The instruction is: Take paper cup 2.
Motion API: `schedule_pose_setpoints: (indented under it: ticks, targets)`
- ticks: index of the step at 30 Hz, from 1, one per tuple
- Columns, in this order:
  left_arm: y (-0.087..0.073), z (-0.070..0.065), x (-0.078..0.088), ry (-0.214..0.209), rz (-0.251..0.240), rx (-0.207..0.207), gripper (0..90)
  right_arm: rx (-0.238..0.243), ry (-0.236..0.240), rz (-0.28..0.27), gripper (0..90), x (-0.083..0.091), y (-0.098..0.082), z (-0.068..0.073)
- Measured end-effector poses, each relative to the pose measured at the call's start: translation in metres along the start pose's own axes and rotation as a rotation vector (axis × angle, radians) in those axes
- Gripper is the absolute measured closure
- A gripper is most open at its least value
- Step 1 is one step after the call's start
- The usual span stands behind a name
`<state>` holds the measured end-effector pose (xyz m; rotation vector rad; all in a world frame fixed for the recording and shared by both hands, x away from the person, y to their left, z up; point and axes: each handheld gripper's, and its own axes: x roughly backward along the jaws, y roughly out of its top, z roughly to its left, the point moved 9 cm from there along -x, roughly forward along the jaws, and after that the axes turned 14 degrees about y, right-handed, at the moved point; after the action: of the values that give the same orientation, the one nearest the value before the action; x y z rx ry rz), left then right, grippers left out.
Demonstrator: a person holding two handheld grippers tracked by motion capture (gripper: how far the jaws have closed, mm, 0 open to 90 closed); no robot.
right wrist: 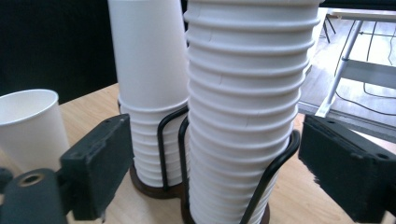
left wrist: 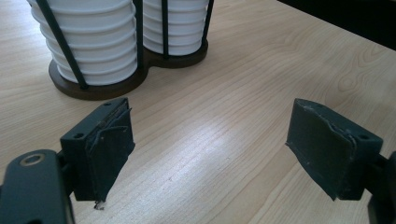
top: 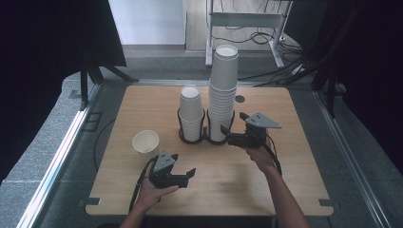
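- Reaching toward the cup holder (top: 205, 137), the right gripper (top: 233, 122) sits at 4 o'clock of the tall stack of cups (top: 223, 90). Its jaws stand wide apart on either side of the stack's lower part, clear of it and holding nothing.
- The left gripper (top: 189, 175) rests low over the table (top: 285, 180) at 7 o'clock of the holder. Its jaws are also spread, with bare wood between them.
- The tall stack stands upright in the holder's right ring, at 12 o'clock of the table's middle. A short stack of cups (top: 191, 114) fills the left ring, and a loose cup (top: 146, 142) stands at 9 o'clock.
- Handling, as judged: paper cups are light and thin-walled, and they crush easily. Nested cups tend to cling together.
- Recommended hold: take the top cup just under its rolled rim, where the wall is stiffest. Squeeze lightly and lift straight up to avoid tilting the stack.
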<state>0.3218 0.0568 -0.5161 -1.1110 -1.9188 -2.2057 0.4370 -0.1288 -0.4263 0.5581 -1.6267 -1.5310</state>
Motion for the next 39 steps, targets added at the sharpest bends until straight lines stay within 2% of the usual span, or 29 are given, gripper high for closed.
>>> schedule_pose_setpoints:
  ticks: [6, 17, 30, 39]
  targets:
    - [-0.001, -0.001, -0.001, 0.002, 0.005, 0.002, 14.4, -0.012, 0.002, -0.013, 5.7, -0.007, 0.016, -0.010]
    - [-0.002, 0.001, -0.001, 0.007, 0.014, 0.007, 14.4, -0.011, -0.003, -0.043, 5.3, -0.019, 0.039, -0.012]
    - [-0.002, -0.002, -0.002, 0.000, 0.019, 0.006, 14.4, -0.030, 0.008, -0.034, 3.6, -0.024, 0.053, -0.020]
    - [-0.003, -0.003, -0.003, 0.000, 0.029, 0.005, 14.4, -0.037, 0.021, -0.021, 1.3, -0.033, 0.054, -0.023]
